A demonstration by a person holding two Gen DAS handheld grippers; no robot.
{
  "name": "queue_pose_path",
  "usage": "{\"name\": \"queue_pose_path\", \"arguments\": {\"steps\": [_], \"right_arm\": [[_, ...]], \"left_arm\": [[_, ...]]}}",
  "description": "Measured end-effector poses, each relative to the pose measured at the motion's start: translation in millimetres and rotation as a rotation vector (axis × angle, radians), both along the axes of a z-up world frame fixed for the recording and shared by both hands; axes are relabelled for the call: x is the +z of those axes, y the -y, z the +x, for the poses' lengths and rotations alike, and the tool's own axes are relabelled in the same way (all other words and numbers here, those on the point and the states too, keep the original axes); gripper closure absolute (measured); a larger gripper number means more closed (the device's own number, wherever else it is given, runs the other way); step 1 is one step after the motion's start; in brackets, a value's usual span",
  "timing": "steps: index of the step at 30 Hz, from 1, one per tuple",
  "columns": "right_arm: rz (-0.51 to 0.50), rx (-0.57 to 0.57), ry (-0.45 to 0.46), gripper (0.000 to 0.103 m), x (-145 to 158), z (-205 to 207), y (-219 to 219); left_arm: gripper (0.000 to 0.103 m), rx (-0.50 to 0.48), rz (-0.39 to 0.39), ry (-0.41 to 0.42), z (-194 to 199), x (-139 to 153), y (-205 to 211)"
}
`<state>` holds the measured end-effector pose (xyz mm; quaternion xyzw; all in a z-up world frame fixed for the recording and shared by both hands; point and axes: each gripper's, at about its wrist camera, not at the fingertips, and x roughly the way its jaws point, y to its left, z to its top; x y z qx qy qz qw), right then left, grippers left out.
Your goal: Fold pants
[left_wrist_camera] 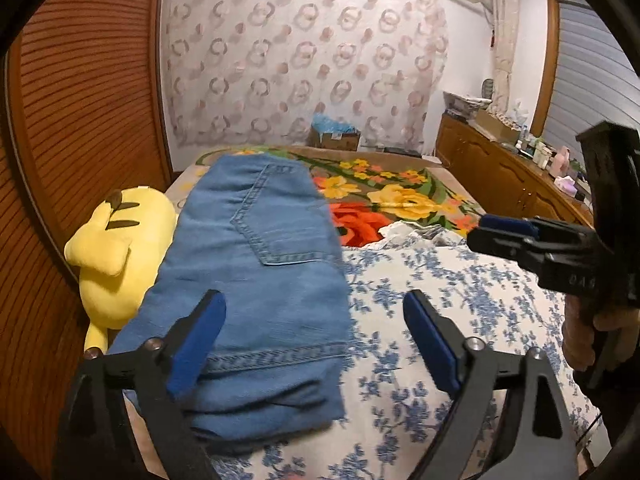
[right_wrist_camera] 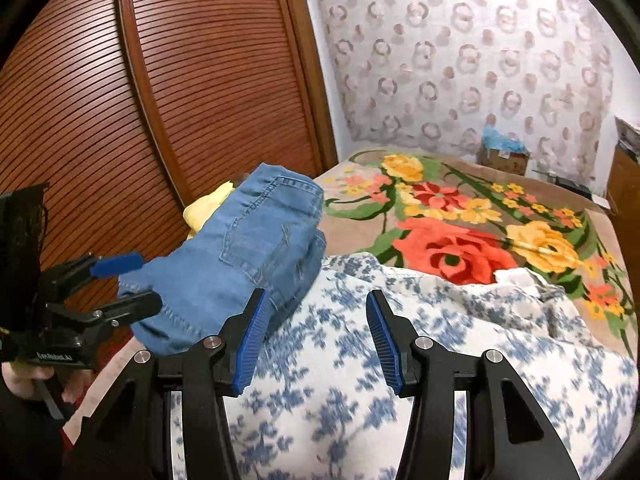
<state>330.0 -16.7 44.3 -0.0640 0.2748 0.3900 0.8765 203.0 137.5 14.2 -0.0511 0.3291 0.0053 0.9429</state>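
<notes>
With the left tool point(left_wrist_camera: 314, 344) spread wide and the right tool point(right_wrist_camera: 316, 344) half open, both empty, the folded jeans point(left_wrist_camera: 256, 264) could slump off the bed's point(left_wrist_camera: 440, 320) left edge.

clear: blue-floral sheet point(left_wrist_camera: 440, 280) (right) | blocked: plush point(left_wrist_camera: 116, 240), wardrobe door point(left_wrist_camera: 80, 120) left of jeans point(left_wrist_camera: 256, 260)

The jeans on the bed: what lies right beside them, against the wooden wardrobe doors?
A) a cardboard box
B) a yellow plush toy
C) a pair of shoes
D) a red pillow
B: a yellow plush toy lies between the folded jeans and the slatted wardrobe doors.
</notes>
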Motion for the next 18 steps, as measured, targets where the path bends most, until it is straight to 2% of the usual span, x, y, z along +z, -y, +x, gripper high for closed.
{"name": "queue_pose_path", "arguments": {"steps": [14,18], "right_arm": [[0.018,-0.110,0.078,0.048,12.3,-100.9,89.4],[0.025,-0.148,0.105,0.039,11.8,-131.2,115.9]], "left_arm": [[0.012,-0.036,0.027,0.055,-36.8,21.6,63.9],[0.012,-0.031,0.054,0.062,-50.5,20.9,88.1]]}}
